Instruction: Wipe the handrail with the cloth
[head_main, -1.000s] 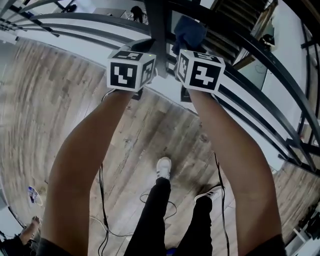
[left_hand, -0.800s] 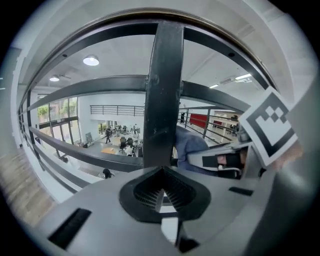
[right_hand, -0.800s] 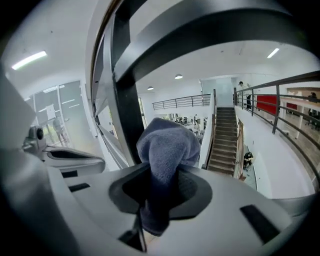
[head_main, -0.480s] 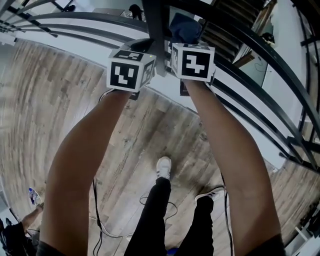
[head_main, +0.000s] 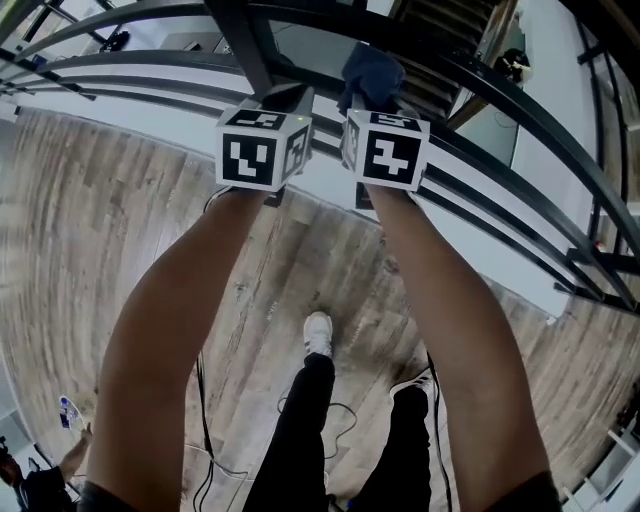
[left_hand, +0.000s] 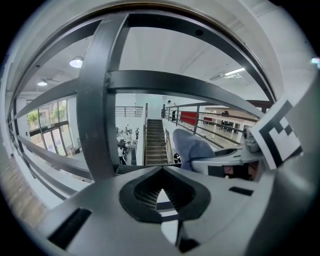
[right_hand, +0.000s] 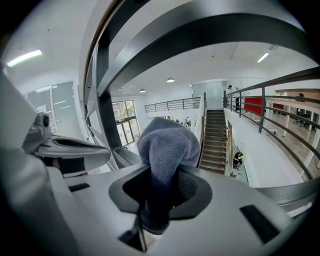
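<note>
A blue-grey cloth (head_main: 372, 73) is bunched against the dark curved handrail (head_main: 500, 95) at the top of the head view. My right gripper (right_hand: 165, 186) is shut on the cloth (right_hand: 168, 143), which bulges out past the jaws. The handrail (right_hand: 210, 35) arcs just above it. My left gripper (left_hand: 161, 173) is shut with nothing between its jaws, close beside the right one and just below the rail bars (left_hand: 175, 81). From the left gripper view the cloth (left_hand: 192, 147) shows to the right. The two marker cubes (head_main: 262, 148) sit almost side by side.
A thick upright post (head_main: 248, 45) joins the railing left of the grippers, and another view shows the post (left_hand: 97, 100) close ahead. Lower rails (head_main: 500, 190) run beneath. Wood floor (head_main: 80, 230), the person's legs (head_main: 310, 420) and cables (head_main: 205, 440) lie below. A staircase (right_hand: 216, 140) lies beyond.
Both grippers and the cloth now sit to the right of the post, which earlier stood between them. The right gripper has closed in on the left one.
</note>
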